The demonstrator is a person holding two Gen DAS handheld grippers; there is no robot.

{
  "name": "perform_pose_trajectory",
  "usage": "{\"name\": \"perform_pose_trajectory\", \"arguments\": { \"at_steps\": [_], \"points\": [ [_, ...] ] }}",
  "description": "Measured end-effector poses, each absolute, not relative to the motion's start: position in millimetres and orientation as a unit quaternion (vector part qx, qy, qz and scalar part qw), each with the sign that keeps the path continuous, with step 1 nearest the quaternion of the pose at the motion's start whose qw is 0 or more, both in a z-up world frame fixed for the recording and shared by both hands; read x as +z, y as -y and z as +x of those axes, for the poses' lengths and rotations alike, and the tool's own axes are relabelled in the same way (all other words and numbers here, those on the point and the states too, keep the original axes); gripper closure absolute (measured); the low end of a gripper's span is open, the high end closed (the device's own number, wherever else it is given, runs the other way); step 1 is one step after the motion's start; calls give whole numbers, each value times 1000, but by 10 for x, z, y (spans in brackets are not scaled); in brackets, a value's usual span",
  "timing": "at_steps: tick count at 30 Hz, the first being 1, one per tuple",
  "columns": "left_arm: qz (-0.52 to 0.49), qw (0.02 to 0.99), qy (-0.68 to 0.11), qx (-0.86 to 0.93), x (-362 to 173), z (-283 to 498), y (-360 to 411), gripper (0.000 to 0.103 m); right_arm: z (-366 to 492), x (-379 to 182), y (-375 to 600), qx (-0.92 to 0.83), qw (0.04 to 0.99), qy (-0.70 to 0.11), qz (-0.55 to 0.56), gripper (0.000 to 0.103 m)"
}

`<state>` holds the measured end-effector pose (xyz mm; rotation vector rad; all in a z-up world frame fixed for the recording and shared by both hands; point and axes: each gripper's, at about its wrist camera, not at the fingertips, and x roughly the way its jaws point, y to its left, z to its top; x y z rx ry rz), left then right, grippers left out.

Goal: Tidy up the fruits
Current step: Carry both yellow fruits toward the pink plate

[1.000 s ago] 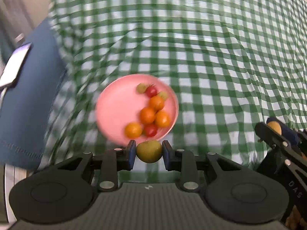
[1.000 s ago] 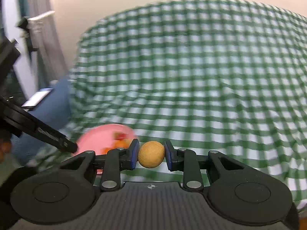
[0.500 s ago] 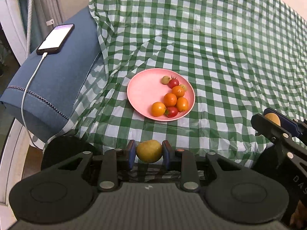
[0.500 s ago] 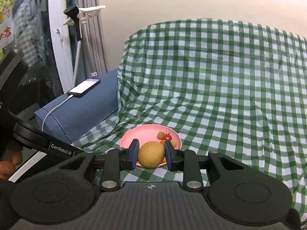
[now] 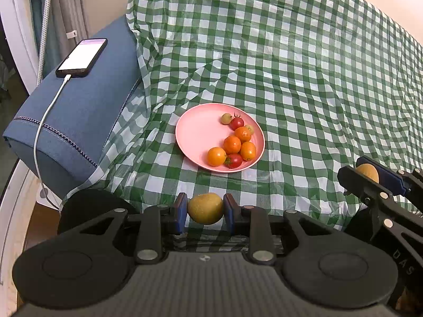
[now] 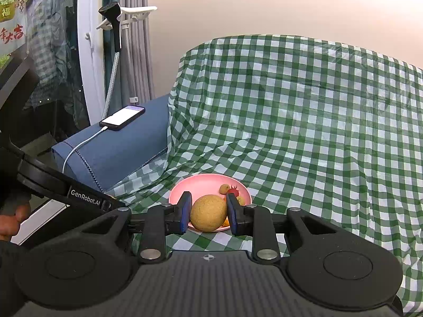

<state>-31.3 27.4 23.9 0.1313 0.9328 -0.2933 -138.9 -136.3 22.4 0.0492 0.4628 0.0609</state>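
The left gripper [image 5: 205, 208] is pinching a yellow-green fruit [image 5: 205, 208] between its blue pads, holding it above the near edge of the green checked cloth [image 5: 304, 79], just short of the pink plate [image 5: 201, 132]. The right gripper [image 6: 208, 213] is clamping a tan round fruit [image 6: 208, 212] the same way; from its own camera that fruit is covering the near rim of the plate, and in the left view this gripper is showing off to the plate's right, its fruit sitting between the blue pads.

The pink plate is lying on the cloth just beyond both grippers. Fruit is gathering along its right half: an orange fruit [image 5: 216, 156] at the near edge, a red tomato [image 5: 234, 160] touching it, two more orange ones [image 5: 231, 144] just behind, another orange one [image 5: 242, 134] farther back, then a second red tomato [image 5: 237, 122] and a small greenish fruit [image 5: 226, 118] at the far side. The plate's left half is showing bare pink.

To the plate's left, a blue cushion [image 5: 79, 111] is sitting partly under the cloth's edge, with a phone [image 5: 81, 57] lying on its far end, screen lit, and a white cable [image 5: 47, 121] trailing from it toward the near side. Behind the cushion, grey curtains [image 6: 134, 52] are hanging, and a clip-on stand [image 6: 116, 18] is rising beside them. A person's fingers [image 6: 10, 219] are showing at the left edge of the right view.
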Motion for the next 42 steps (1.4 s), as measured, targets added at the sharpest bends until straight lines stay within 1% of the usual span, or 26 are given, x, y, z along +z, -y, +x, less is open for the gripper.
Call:
{"name": "perform_pose_trajectory", "arguments": {
  "at_steps": [26,42],
  "points": [
    [65,866,-476,-139,17,-95,-157,71,-1142,35,1485,38,960,-276,37,73],
    [64,852,-503,-134,-151,175,-85,71,-868,-97,1598,42,951,-302,40,73]
  ]
}}
